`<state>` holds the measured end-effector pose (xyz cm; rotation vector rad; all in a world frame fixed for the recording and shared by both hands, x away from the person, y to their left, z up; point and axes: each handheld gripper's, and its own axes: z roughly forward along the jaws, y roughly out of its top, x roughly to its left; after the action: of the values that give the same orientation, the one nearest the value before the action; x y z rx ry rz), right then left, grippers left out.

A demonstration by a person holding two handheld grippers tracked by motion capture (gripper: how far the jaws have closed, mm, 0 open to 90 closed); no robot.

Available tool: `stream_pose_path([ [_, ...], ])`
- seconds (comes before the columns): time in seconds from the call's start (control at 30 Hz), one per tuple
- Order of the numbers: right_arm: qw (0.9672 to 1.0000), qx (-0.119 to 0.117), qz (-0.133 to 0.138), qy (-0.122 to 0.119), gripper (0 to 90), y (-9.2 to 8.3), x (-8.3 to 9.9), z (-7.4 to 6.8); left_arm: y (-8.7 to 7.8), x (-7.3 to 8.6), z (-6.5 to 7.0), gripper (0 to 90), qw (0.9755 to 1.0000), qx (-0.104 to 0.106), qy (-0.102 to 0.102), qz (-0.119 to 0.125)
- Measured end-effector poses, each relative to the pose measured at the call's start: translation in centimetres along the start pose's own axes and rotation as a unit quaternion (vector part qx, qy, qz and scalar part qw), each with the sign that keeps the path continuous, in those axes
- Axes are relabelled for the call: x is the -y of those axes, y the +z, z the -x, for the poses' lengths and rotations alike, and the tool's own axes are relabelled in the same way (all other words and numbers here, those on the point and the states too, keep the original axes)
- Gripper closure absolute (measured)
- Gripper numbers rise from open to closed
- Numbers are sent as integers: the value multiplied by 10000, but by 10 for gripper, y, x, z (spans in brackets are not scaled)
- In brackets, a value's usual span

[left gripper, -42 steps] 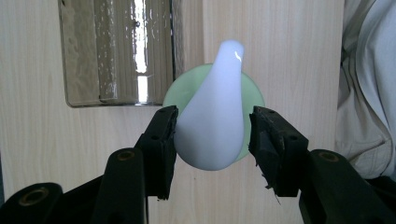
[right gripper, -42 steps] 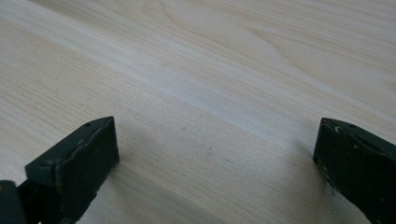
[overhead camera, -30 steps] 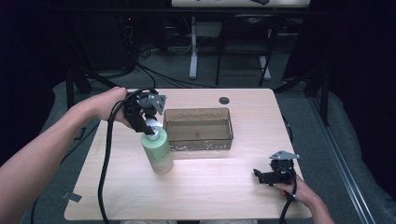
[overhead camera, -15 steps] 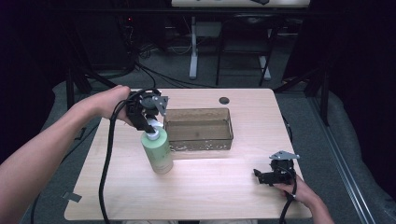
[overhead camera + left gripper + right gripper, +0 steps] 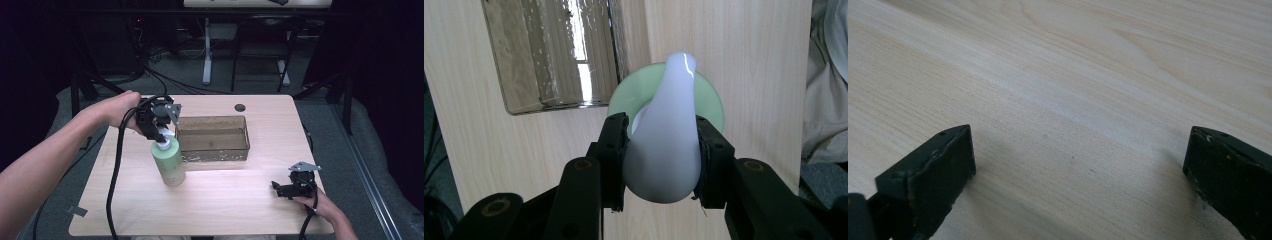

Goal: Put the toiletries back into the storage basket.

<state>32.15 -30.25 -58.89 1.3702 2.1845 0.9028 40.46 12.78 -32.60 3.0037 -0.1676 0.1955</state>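
Up close, left gripper [image 5: 663,150] apparently clamps pump head [image 5: 669,135].

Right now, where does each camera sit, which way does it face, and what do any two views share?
High view: above the person's side, facing forward and down on the table; both forearms, left gripper, right gripper.
Left gripper view: on the left gripper, looking down at the bottle's pump head; own jaws clamp it.
Right gripper view: low over bare tabletop; own jaws apart.
Shared: green bottle and clear bin, in high and left gripper views.
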Motion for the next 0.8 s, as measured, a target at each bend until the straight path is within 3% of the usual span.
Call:
stream_pose_path([
  [0.17,10000,1,-1,-2,0,0,0,0,0,1,2,632,9999,-104,73,63],
  [0.5,10000,0,-11,3,0,0,0,0,-1,1,5,633,9999,-53,53,81],
  [0.8,10000,-1,-5,8,0,0,0,0,-11,-9,6,634,9997,-55,214,-89],
])
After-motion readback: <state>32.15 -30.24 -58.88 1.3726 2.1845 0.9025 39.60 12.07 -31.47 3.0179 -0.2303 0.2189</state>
